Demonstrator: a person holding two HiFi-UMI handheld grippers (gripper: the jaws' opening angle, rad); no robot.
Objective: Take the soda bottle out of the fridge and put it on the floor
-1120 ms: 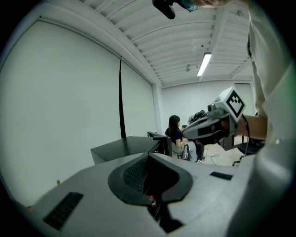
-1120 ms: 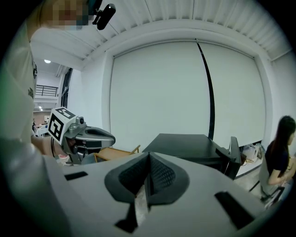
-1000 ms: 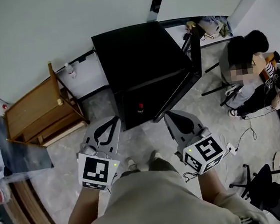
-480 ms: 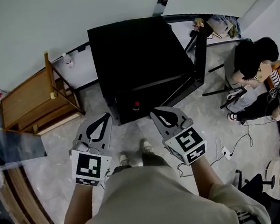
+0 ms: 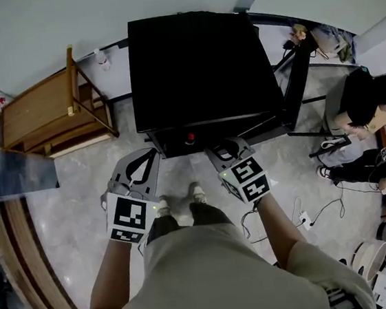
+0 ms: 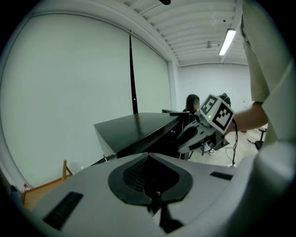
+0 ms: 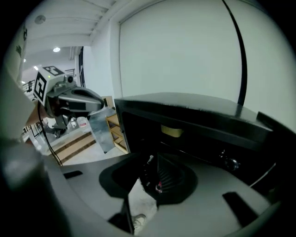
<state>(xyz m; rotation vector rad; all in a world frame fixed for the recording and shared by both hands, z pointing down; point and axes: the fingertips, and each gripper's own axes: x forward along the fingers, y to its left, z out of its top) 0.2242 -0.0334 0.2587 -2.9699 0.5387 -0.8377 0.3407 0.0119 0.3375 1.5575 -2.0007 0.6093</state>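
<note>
Grey speckled floor [image 5: 69,220] runs up to a plain white wall [image 5: 40,29], and a black fridge [image 5: 197,67] stands against that wall. Its door [image 5: 297,79] is swung open to the person's right, leaving the front dark and open. The soda bottle [image 5: 190,138] is inside the fridge, low in the opening; from the head view only its red cap shows, and the rest is lost in the dark.

Both grippers are held in front of the open fridge, just above the person's shoes [image 5: 197,193]. The left gripper [image 5: 142,159] hangs a little short of the fridge front, left of the bottle. Its jaws are together with nothing in them.

The right gripper [image 5: 223,148] is closer, with its tips at the lower edge of the opening, just right of the red cap and not touching it. Its jaws are opening. A narrow gap between them shows only floor and the toe of a shoe in the right gripper view, so nothing is held.

To the left of the fridge stands a wooden chair [image 5: 43,119]. On the far right, beyond the open door, a person [image 5: 367,103] sits on the floor among cables.
</note>
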